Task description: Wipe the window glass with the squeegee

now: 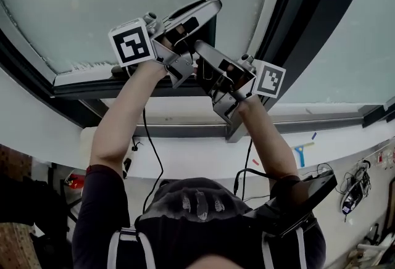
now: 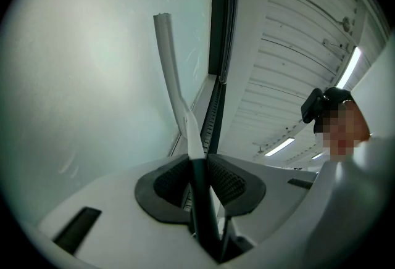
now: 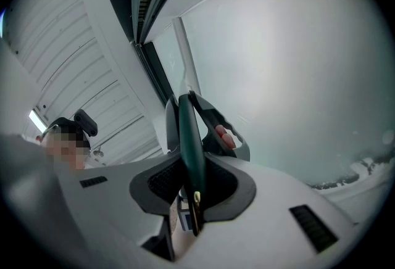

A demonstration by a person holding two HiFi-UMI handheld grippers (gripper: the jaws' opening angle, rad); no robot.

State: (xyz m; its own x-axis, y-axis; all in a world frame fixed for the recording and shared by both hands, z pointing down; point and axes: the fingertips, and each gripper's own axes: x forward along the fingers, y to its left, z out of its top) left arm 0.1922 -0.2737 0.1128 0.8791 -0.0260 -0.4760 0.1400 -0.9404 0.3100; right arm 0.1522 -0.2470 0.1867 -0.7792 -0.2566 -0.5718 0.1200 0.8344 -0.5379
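Left tongs [image 2: 199, 178] and right tongs [image 3: 192, 180] both clamp the squeegee [image 2: 170, 67] at the window glass [image 2: 86, 76].
Ribbed black pads [image 2: 229, 184] pinch its smooth dark-green handle, narrow gap. A thin white neck runs up to a slim white bar by the pale, hazy pane (contact unclear). Both forearms [image 1: 123, 123] are raised, tongs tilted upward side by side.

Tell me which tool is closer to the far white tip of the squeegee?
Left. The left tool clamps the dark green squeegee handle just below the white arm leading to that tip; the right tool clamps it farther back, behind the left.
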